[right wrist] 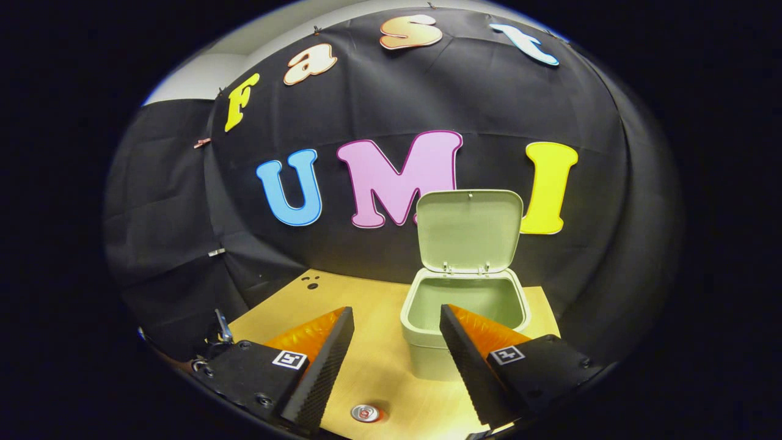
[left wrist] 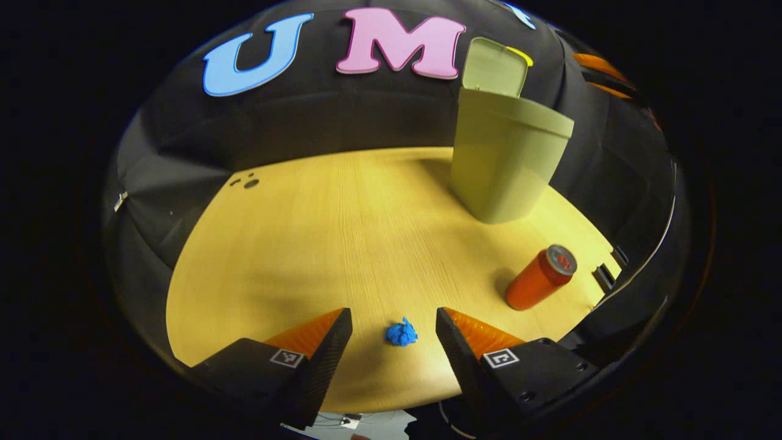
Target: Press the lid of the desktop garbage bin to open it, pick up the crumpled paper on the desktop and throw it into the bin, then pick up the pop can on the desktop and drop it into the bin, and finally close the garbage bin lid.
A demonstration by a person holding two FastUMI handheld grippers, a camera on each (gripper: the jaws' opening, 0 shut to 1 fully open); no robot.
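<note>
On the wooden table (left wrist: 342, 232) my bin (left wrist: 507, 165) stands lid-up, so opening is done; paper (left wrist: 401, 333) between my spread left gripper (left wrist: 394, 327) and can (left wrist: 541, 277) remain, right gripper (right wrist: 397, 330) spread, empty.

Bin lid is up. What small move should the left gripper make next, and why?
Probably lower the left gripper straight onto the small blue crumpled paper, then close. The pale green plastic bin stands with its lid open, the paper lies on the wooden desktop between the open fingers, and the paper goes in before the red pop can.
</note>
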